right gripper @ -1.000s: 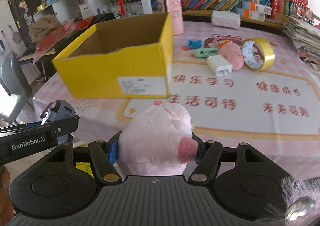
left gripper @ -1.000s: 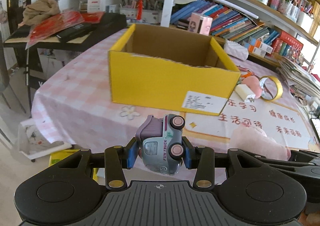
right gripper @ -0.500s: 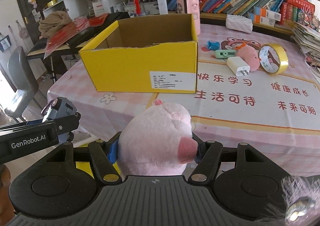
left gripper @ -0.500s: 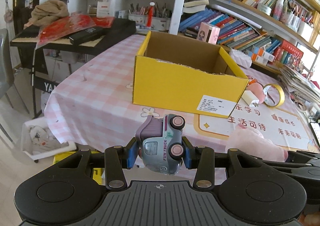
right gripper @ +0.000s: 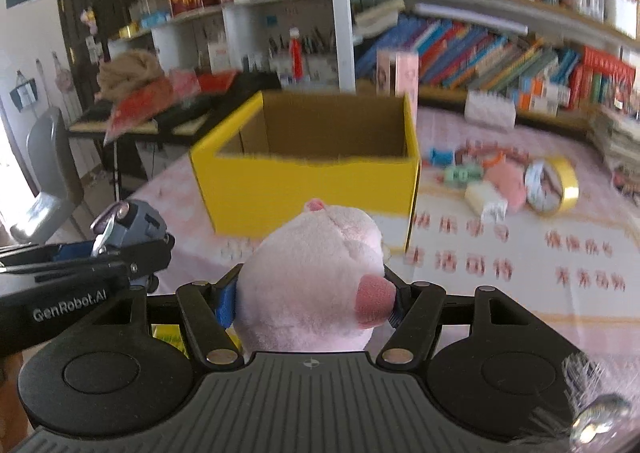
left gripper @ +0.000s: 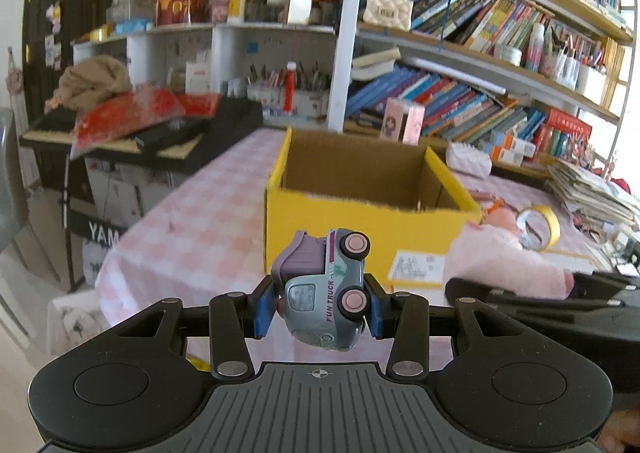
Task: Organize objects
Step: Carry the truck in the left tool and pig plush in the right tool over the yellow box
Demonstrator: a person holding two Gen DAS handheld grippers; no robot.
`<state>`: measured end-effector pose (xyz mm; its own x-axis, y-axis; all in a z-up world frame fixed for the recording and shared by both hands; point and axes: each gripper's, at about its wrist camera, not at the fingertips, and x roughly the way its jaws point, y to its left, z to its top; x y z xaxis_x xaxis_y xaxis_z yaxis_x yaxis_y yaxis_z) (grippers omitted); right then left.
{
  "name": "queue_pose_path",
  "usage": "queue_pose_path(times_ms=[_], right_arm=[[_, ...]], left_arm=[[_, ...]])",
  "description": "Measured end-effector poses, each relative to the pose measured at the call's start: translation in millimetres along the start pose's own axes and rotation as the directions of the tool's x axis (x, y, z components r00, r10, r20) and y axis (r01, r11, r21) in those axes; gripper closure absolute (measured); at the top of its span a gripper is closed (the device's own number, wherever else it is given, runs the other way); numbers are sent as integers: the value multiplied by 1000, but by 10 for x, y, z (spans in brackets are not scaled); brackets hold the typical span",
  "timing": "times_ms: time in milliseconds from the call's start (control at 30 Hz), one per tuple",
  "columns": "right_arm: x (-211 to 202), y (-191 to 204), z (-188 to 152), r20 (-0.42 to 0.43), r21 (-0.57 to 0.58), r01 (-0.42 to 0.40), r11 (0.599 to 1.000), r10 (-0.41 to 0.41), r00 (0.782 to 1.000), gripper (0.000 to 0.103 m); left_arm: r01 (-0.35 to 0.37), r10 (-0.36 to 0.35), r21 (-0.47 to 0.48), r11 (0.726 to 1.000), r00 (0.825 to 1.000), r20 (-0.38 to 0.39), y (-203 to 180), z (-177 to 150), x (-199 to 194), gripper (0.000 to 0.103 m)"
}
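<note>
My left gripper (left gripper: 318, 309) is shut on a grey-blue toy truck (left gripper: 324, 289) with pink wheels, held in the air in front of the table's edge. My right gripper (right gripper: 312, 301) is shut on a pink plush pig (right gripper: 316, 277). An open yellow cardboard box (left gripper: 372, 213) stands on the pink checked tablecloth ahead of both grippers; it also shows in the right wrist view (right gripper: 312, 177). Its inside looks empty as far as I can see. The right gripper with the pig shows at the right of the left wrist view (left gripper: 504, 265). The left gripper with the truck shows at the left of the right wrist view (right gripper: 128, 225).
To the right of the box lie a yellow tape roll (right gripper: 554, 189), a white charger (right gripper: 486, 199), a small pink plush (right gripper: 506, 179) and small toys. Bookshelves (left gripper: 480, 65) stand behind the table. A keyboard stand with red bags (left gripper: 140, 121) and a grey chair (right gripper: 52, 169) stand at the left.
Both grippers have pulled back from the box and risen, so the box looks smaller and farther. Each still holds its toy.
</note>
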<state>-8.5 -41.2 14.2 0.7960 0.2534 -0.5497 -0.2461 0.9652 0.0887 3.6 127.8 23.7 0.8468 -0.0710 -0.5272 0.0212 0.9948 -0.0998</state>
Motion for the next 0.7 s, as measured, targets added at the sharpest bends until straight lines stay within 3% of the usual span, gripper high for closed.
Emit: queue_pose_path(times_ms=[200,367,500,700], right_arm=[[94,-40,379,131,-11,9,1000,-8,991,39],[351,-151,724,185,-7,17,1000,-16,983,39],[618,-286,949,191,-18,20,1000,-16,982,39],[1055,-428,1106,135,-55,2,999,6,991,39]], left_arm=[[-19,18,18,1000,997,69,1,335,187,61],[-41,39,9,999,994,102,-12,660,487,61],[-52,51,6,999,993,102,-44,808,747,61],[-73,72,11,997,995,62,-136,921,1135,61]])
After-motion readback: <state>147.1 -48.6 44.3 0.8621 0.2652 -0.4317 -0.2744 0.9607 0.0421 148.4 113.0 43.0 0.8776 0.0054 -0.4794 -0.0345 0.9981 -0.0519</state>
